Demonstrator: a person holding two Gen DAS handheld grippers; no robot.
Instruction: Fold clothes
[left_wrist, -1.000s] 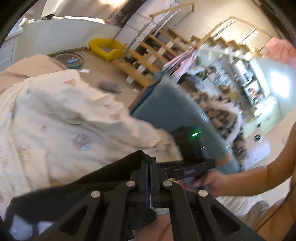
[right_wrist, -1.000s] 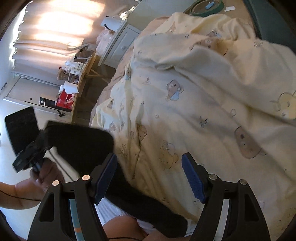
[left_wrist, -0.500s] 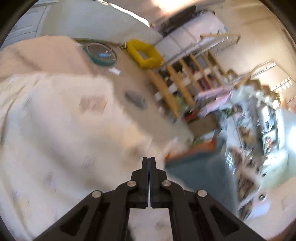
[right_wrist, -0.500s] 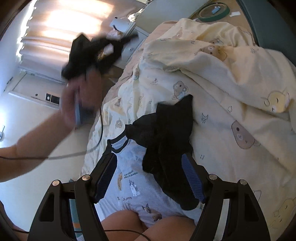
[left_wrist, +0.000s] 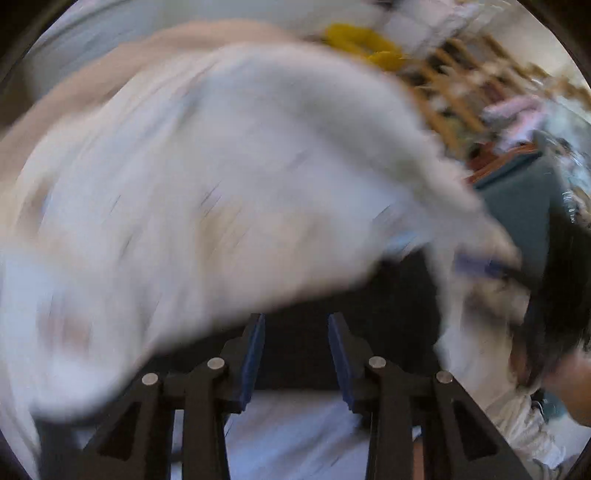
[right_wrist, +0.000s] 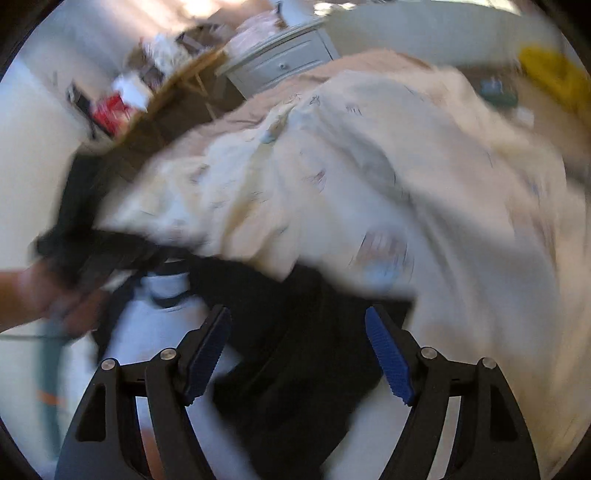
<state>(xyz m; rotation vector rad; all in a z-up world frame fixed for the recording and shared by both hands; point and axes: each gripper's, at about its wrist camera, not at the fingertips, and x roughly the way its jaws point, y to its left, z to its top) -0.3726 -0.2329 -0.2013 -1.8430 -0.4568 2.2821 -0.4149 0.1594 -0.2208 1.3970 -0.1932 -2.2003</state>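
Black garment now lies dropped on the bed's quilt — left gripper opening, empty; right gripper wide, empty above it. Folding can start.

Left hand-held gripper: angled steeply down, jaws opening, blue pads apart, nothing pinched between them. Right hand-held gripper: angled down, jaws opening, set wide, pads gripping nothing. A bare hand at the right view's left edge, blurred.
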